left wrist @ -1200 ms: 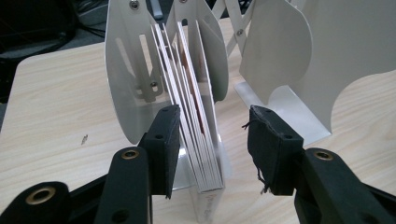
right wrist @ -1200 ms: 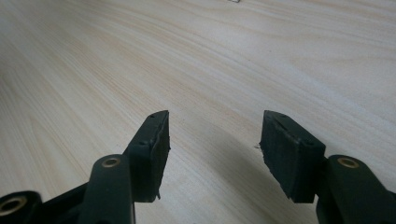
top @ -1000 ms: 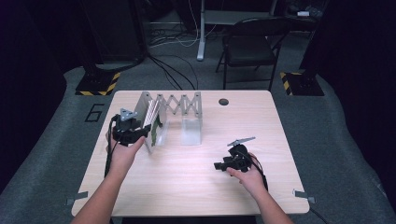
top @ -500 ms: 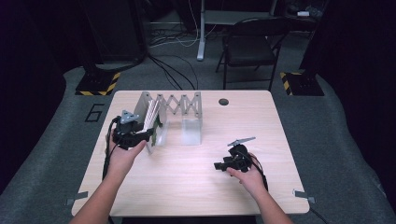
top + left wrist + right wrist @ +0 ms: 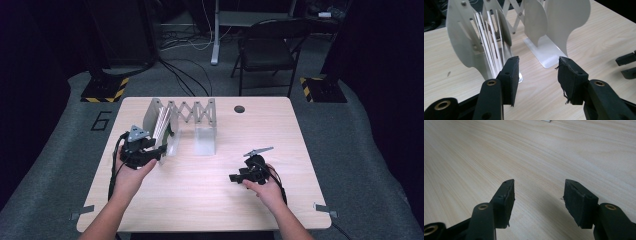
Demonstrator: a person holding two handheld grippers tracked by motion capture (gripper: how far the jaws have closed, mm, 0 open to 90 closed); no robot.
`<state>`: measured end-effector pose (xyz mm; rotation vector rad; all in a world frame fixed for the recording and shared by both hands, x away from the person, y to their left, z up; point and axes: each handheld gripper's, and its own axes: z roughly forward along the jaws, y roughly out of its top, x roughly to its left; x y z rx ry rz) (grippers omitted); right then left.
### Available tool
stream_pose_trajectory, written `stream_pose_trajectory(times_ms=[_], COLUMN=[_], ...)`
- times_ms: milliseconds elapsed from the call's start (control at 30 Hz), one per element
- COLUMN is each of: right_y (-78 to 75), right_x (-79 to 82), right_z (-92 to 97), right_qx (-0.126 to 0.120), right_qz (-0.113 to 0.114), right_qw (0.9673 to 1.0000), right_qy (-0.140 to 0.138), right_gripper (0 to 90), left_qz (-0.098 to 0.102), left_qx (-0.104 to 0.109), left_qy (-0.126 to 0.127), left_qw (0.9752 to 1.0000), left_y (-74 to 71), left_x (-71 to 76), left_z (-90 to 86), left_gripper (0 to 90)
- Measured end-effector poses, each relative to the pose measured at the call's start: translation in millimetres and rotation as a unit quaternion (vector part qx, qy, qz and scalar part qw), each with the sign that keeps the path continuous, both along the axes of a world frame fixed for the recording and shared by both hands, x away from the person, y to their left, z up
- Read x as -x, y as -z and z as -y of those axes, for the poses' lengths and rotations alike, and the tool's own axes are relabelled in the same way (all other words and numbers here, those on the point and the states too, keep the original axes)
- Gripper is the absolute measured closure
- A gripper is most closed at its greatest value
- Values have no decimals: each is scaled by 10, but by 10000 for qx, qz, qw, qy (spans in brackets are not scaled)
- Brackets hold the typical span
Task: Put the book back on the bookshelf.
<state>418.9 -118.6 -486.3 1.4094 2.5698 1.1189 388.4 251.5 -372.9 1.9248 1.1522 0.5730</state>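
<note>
A grey metal accordion rack stands at the back left of the wooden table. Its left section holds several thin white sheets upright; its right divider stands bare. My left gripper is open just in front of the sheets, nothing between its pads, its left pad close to the sheets' lower edge. From above, the left gripper sits at the rack's near left corner. My right gripper is open over bare wood, and in the high view the right gripper lies right of centre.
A round black hole sits near the table's far edge. Behind the table stand a folding chair and yellow-black striped floor bases. The right gripper's jaws show at the edge of the left gripper view.
My left gripper has drawn back a little from the rack toward the near edge. The right hand has stayed where it was.
</note>
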Motion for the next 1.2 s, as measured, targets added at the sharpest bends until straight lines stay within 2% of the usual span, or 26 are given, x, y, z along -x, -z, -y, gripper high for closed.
stream_pose_trajectory(times_ms=[200, 533, 867, 933, 1200], right_y=[-3, -1, -10, -9, -11], right_x=[3, 1, 0, 0, 0], right_z=[5, 9, 16, 19, 18], right_qx=[1, 14, 1, -21, 3], right_qz=[24, 27, 35, 66, 57], right_qw=[10000, 10000, 10000, 10000, 10000], right_qy=[-5, -11, 13, 29, 13], right_gripper=[418, 415, 414, 414, 414], left_qz=[-10, -127, -126, -117, -71], left_qx=[54, -156, -140, -38, -17], left_qy=[159, 271, 282, 293, 366], left_qw=[9999, 9994, 9994, 9995, 9993], left_y=[89, 316, 419, 456, 583], left_x=[111, 237, 309, 329, 350], left_z=[70, 116, 117, 115, 123], left_gripper=[513, 513, 512, 511, 503])
